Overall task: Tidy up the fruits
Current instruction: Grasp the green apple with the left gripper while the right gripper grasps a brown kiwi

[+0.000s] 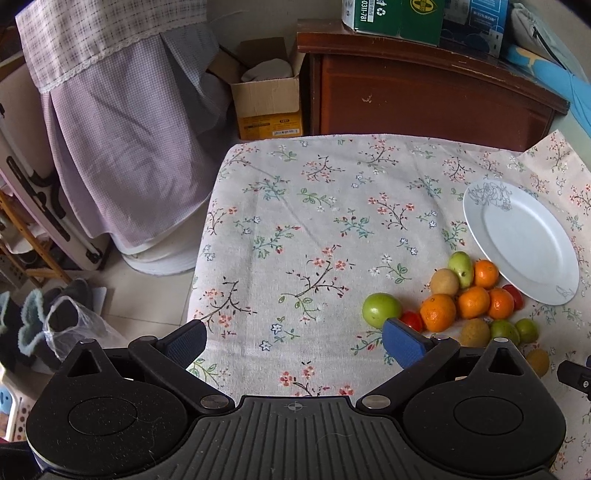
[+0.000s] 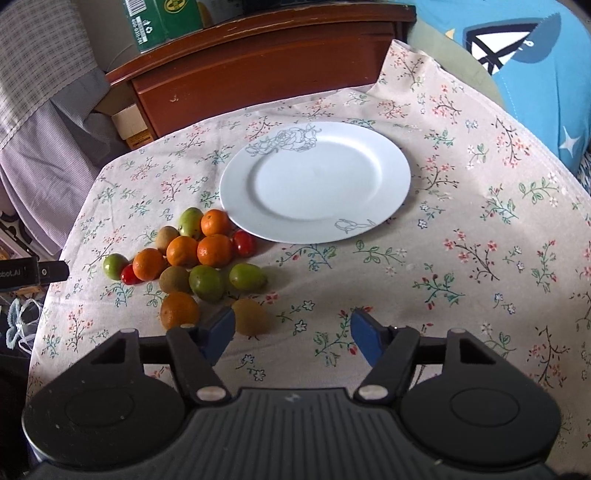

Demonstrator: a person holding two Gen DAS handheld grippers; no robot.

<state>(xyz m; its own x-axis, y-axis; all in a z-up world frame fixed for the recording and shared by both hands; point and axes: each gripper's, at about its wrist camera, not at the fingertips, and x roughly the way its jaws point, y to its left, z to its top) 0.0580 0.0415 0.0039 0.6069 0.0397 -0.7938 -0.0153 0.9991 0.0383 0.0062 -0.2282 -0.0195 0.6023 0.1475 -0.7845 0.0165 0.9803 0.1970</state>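
A pile of small fruits [image 2: 199, 254] lies on the floral tablecloth: several oranges [image 2: 214, 251], green fruits [image 2: 207, 282], brownish kiwis [image 2: 251, 316] and red tomatoes [image 2: 243, 242]. The pile also shows in the left wrist view [image 1: 469, 301]. An empty white plate [image 2: 314, 181] sits just behind the pile; it also shows in the left wrist view [image 1: 521, 240]. My right gripper [image 2: 291, 332] is open and empty, just right of the nearest kiwi. My left gripper [image 1: 295, 341] is open and empty, left of the pile, its right pad beside a green fruit [image 1: 380, 310].
A dark wooden cabinet [image 1: 424, 96] stands behind the table with green boxes [image 1: 395, 14] on top. A cardboard box [image 1: 266, 96] and a covered appliance [image 1: 122, 147] are on the floor at left. Blue bedding [image 2: 535, 66] lies at the right.
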